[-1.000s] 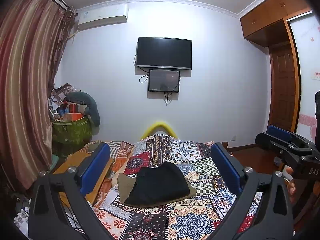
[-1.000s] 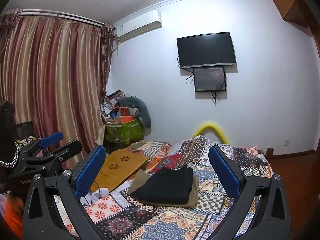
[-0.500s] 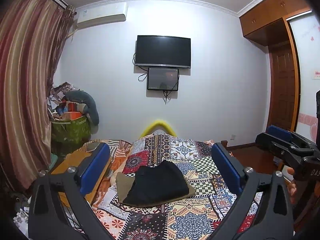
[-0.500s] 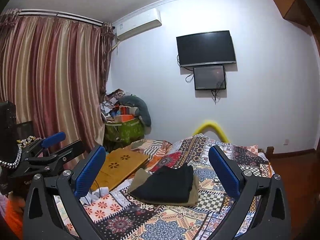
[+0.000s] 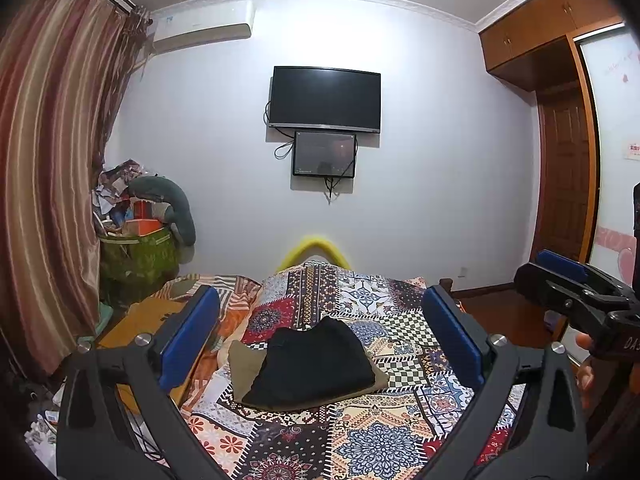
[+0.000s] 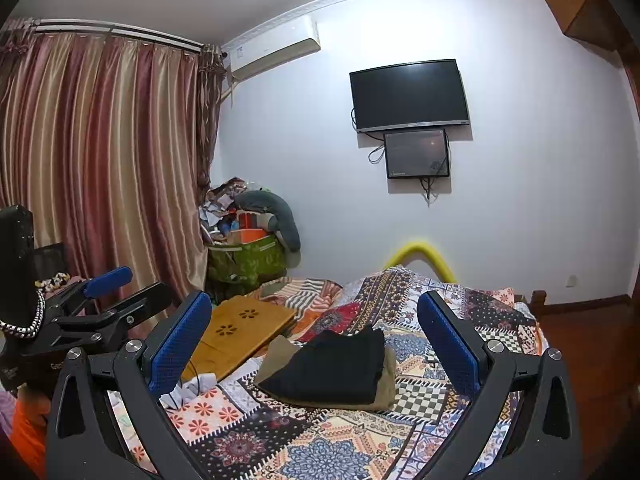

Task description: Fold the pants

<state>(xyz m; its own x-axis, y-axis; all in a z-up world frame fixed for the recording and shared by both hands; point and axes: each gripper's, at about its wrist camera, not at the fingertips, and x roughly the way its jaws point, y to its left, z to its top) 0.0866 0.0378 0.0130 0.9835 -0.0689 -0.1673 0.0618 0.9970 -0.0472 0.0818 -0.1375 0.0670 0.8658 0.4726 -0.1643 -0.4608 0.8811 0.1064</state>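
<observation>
Black folded pants (image 5: 314,364) lie on top of folded khaki pants (image 5: 242,364) on the patchwork bedspread (image 5: 360,432). The same stack shows in the right wrist view: black pants (image 6: 336,364) over khaki pants (image 6: 388,384). My left gripper (image 5: 320,340) is open and empty, held above and in front of the stack. My right gripper (image 6: 314,344) is open and empty, also held back from the stack. Each gripper shows at the edge of the other's view, the right one (image 5: 568,284) and the left one (image 6: 108,292).
A wooden lap tray (image 6: 240,332) lies on the bed left of the stack. A green bag piled with clutter (image 6: 248,256) stands by the curtain (image 6: 100,160). A TV (image 5: 326,98) hangs on the far wall. A wardrobe and door (image 5: 564,184) are at the right.
Both cameras have tilted slightly, so the stack sits a touch lower in view. The pants and both open grippers are otherwise as before.
</observation>
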